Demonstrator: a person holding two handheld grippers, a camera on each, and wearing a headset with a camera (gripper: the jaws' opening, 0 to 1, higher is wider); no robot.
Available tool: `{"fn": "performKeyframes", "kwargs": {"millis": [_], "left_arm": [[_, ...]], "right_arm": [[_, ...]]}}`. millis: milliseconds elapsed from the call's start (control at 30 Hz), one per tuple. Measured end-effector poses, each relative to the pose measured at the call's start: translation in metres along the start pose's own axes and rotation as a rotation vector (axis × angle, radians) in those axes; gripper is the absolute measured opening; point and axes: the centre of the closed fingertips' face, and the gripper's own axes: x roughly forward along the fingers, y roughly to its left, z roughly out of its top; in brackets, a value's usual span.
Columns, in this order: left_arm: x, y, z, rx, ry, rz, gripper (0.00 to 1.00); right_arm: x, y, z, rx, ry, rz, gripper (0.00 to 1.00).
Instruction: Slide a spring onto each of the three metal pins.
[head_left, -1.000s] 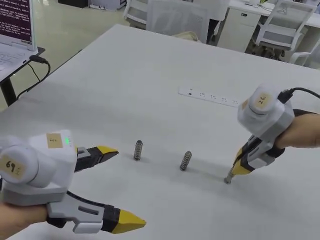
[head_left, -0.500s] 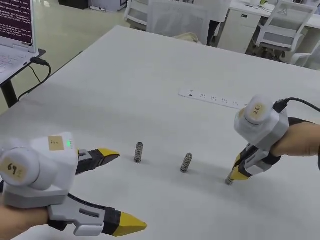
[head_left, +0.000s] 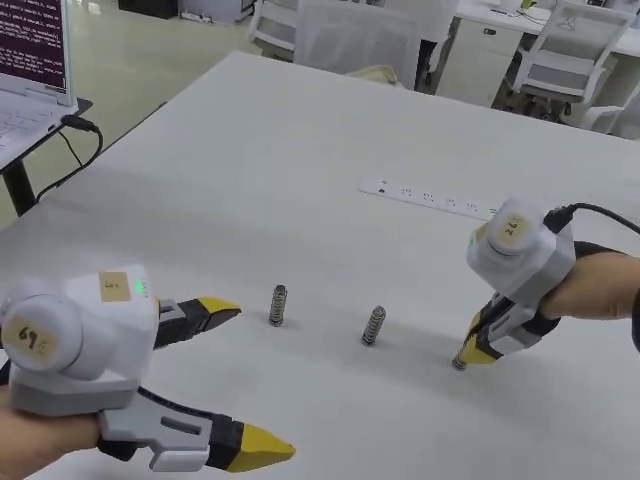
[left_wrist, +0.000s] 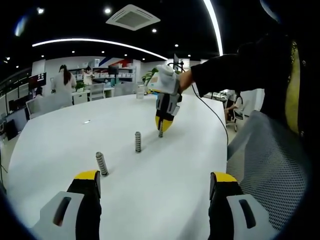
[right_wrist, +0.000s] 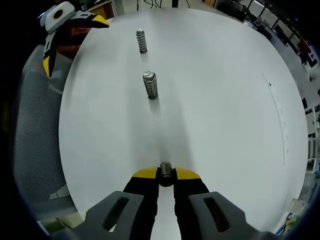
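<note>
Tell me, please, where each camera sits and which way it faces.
Head view: headset, looking down at the table; left claw, right claw and a hand show.
Left gripper view: on left claw, facing right claw; open jaws show.
Right gripper view: on right claw, facing left claw; jaws pinch a spring.
Shared: two standing springs.

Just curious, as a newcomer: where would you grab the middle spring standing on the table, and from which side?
Probably across its coiled sides near mid-height, from the person's near side. The middle spring stands upright and slim on the table, so jaws closing level across the coils should catch it squarely.
</note>
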Motion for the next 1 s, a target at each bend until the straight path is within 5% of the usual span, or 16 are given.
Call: {"fn": "performKeyframes", "kwargs": {"millis": [1000], "left_arm": [[0.0015,0.0041,0.0001,-0.009,0.000,0.002,0.87]], "right_arm": [[0.0017,-0.0062,-0.0006,0.023,-0.021,-0.022,0.15]]}}
